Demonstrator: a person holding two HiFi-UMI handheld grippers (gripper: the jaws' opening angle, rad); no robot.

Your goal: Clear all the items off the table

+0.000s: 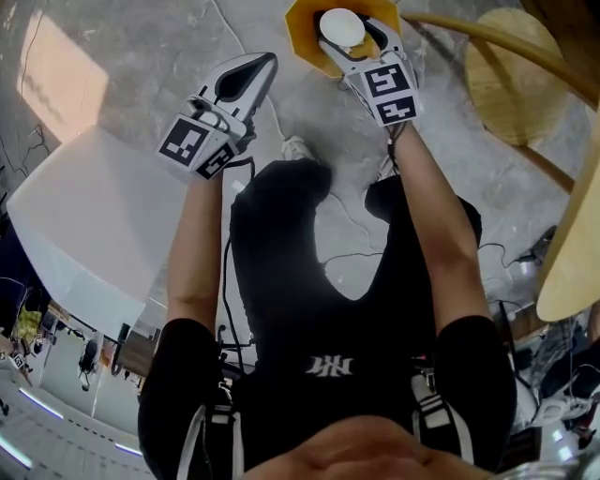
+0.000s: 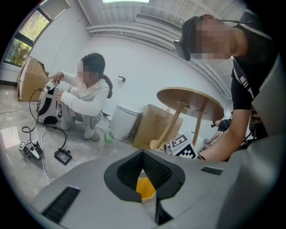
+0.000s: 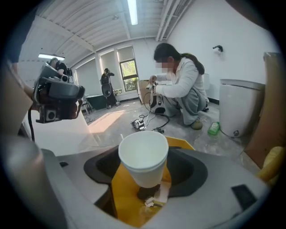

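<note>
My right gripper (image 1: 352, 47) is shut on the base of an empty white foam cup (image 1: 340, 26) and holds it upright over an open yellow bin (image 1: 305, 33) on the floor. The right gripper view shows the cup (image 3: 143, 159) between the jaws, with the yellow bin (image 3: 123, 197) and a few scraps below it. My left gripper (image 1: 268, 62) hovers to the left of the bin. Its jaws meet at the tips with nothing between them. Through their loop, the left gripper view shows a patch of the yellow bin (image 2: 146, 188).
A white table (image 1: 94, 206) stands at the left and round wooden furniture (image 1: 511, 75) at the right. A person (image 2: 85, 96) crouches on the floor by cables, a white trash can (image 2: 124, 121) and a cardboard box (image 2: 156, 127). A cable runs across the grey floor.
</note>
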